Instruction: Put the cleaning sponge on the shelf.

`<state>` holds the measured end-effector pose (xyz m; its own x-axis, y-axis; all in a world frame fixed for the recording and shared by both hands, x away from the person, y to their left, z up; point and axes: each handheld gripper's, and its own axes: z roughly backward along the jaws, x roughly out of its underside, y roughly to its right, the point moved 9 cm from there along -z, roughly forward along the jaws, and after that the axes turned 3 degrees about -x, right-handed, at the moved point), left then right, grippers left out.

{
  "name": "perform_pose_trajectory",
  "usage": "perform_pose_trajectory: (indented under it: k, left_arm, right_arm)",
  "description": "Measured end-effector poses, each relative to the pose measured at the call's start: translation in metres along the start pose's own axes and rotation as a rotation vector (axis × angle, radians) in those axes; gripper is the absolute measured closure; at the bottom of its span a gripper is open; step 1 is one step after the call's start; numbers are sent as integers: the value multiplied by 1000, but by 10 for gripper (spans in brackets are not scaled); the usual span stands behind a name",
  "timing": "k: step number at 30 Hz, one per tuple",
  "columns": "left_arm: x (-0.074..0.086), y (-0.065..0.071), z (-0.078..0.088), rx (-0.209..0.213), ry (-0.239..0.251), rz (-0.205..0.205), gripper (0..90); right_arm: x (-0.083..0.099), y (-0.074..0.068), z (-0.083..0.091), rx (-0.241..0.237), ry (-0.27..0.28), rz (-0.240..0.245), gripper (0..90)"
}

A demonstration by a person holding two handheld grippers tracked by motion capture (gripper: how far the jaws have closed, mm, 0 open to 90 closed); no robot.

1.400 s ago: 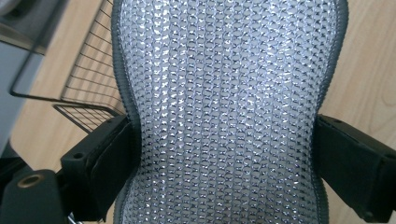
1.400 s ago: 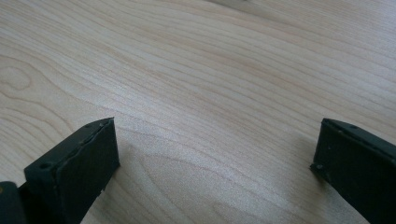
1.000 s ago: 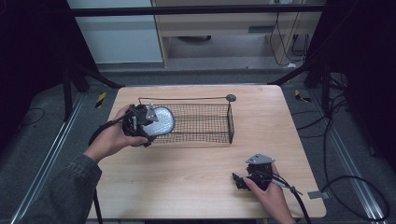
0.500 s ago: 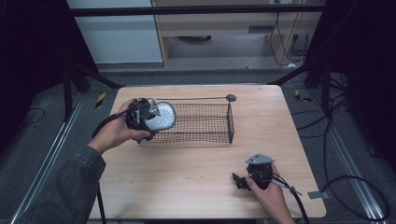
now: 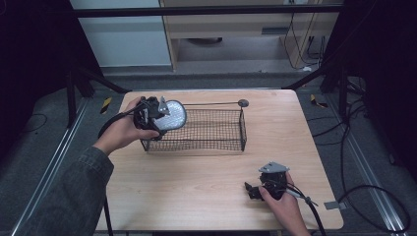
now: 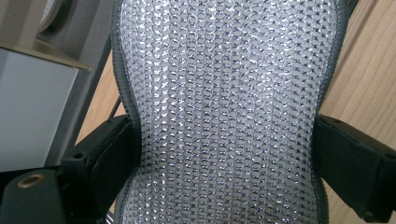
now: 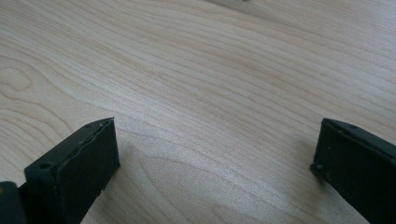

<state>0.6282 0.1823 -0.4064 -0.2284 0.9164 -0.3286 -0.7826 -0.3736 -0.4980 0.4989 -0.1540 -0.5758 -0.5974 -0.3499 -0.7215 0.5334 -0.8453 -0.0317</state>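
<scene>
The left gripper (image 5: 164, 115) has its two black jaws clamped on the narrow waist of a silver mesh scrubbing pad (image 6: 229, 107), one jaw pressing in from each side, as the left gripper view shows. The pad is a flat, hourglass-shaped piece of shiny woven metal with a grey stitched border, and it stands up between the jaws, wider above the grip than at it. In the high view the same pad (image 5: 172, 114) is held off the worktop (image 5: 196, 187), at the left end of a black wire basket (image 5: 206, 129), about level with the basket's top rim and just at or over its left wall. I cannot tell whether pad and wire are touching. The basket is long and open-topped and appears to hold nothing; a thin wire handle with a round knob (image 5: 243, 103) runs along its far edge.

The right gripper (image 5: 253, 189) rests near the front right part of the worktop, well apart from the basket, with its jaws apart and only bare wood grain between them.

As I judge it, the step in hand is carrying the pad into the basket. The next move would call for bringing the pad fully past the left wall, lowering it towards the basket floor, then parting the jaws so it drops flat inside without snagging on the wire
</scene>
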Motion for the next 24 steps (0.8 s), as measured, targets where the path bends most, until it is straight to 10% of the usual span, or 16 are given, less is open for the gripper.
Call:
perform_pose_trajectory:
  k: [24]
  left_arm:
    - [-8,-5,-17,-51,11,-50,84]
  right_arm:
    - [0,0,0,1,0,0,4]
